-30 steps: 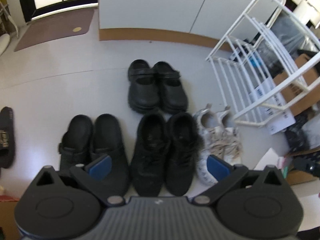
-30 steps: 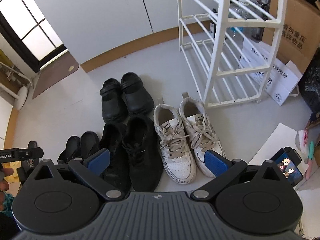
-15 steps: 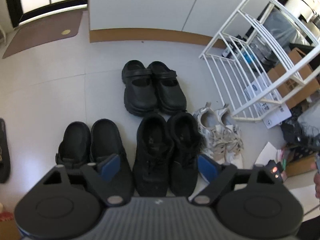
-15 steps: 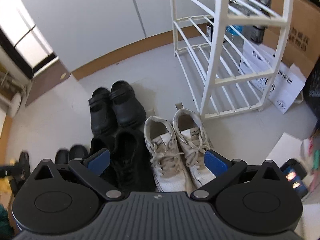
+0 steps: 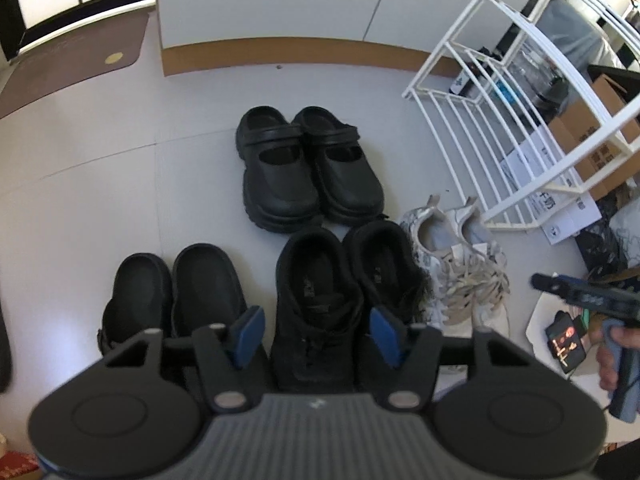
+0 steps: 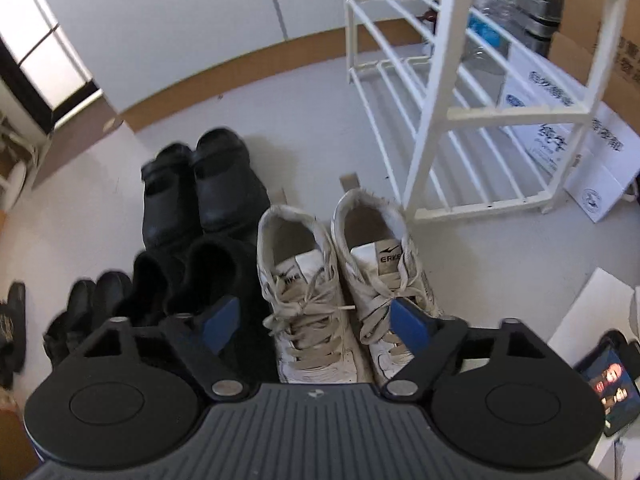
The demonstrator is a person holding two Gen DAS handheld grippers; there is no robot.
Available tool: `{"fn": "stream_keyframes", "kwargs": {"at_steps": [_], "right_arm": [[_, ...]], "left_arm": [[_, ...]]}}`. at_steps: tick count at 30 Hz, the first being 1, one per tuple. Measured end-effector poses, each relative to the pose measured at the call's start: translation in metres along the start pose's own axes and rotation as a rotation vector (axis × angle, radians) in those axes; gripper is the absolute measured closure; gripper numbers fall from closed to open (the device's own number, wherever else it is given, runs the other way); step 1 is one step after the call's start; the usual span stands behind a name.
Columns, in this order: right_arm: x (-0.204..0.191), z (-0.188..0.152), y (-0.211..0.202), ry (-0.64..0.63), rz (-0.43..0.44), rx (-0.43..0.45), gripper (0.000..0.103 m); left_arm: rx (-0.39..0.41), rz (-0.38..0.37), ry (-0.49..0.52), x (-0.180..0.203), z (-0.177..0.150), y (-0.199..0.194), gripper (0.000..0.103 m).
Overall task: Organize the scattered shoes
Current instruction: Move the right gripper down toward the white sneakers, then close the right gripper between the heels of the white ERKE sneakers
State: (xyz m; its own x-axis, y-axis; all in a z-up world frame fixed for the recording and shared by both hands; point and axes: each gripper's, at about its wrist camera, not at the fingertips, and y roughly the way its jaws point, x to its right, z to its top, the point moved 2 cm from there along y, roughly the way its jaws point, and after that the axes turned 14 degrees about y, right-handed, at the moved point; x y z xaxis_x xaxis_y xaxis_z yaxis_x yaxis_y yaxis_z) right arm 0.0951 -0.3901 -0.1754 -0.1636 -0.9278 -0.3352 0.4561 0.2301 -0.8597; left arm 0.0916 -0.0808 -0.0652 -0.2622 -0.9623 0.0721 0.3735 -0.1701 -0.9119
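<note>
No shoe is on the rack (image 6: 436,128) yet: the left gripper (image 5: 316,334), closing and empty, hangs over the black shoes (image 5: 320,300), the right gripper (image 6: 316,322), closing and empty, over the white shoes (image 6: 340,280).

A smooth, faintly glossy moulded finish is shown by the black strap clogs (image 5: 308,176). The black lace-up shoes (image 5: 320,296) are seen as matt, fuzzy cloth. The white sneakers (image 6: 340,292) are seen in scuffed, leather-like material with woven cotton-like laces. The shoe rack (image 6: 452,120) is finished in smooth white coating. The floor (image 5: 100,200) is seen as smooth, pale and softly reflective. The cardboard box (image 5: 588,136) looks matt and brown. Matt black plastic and blue pads (image 6: 222,320) are seen on the right tool.
</note>
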Motion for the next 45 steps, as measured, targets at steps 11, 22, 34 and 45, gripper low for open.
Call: {"fn": "stream_keyframes", "kwargs": {"at_steps": [11, 22, 34, 45], "right_arm": [[0.017, -0.014, 0.040, 0.024, 0.023, 0.012, 0.025], [0.022, -0.014, 0.068, 0.053, 0.050, 0.060, 0.040], [0.015, 0.009, 0.111, 0.030, 0.035, 0.076, 0.049], [0.013, 0.004, 0.130, -0.044, -0.010, 0.039, 0.063]], "left_arm": [[-0.067, 0.028, -0.042, -0.005, -0.002, 0.022, 0.028], [-0.057, 0.025, -0.070, -0.010, 0.001, 0.013, 0.027], [-0.077, 0.001, -0.173, -0.021, -0.003, 0.014, 0.021], [-0.026, -0.064, -0.219, -0.024, 0.011, 0.005, 0.021]]}}
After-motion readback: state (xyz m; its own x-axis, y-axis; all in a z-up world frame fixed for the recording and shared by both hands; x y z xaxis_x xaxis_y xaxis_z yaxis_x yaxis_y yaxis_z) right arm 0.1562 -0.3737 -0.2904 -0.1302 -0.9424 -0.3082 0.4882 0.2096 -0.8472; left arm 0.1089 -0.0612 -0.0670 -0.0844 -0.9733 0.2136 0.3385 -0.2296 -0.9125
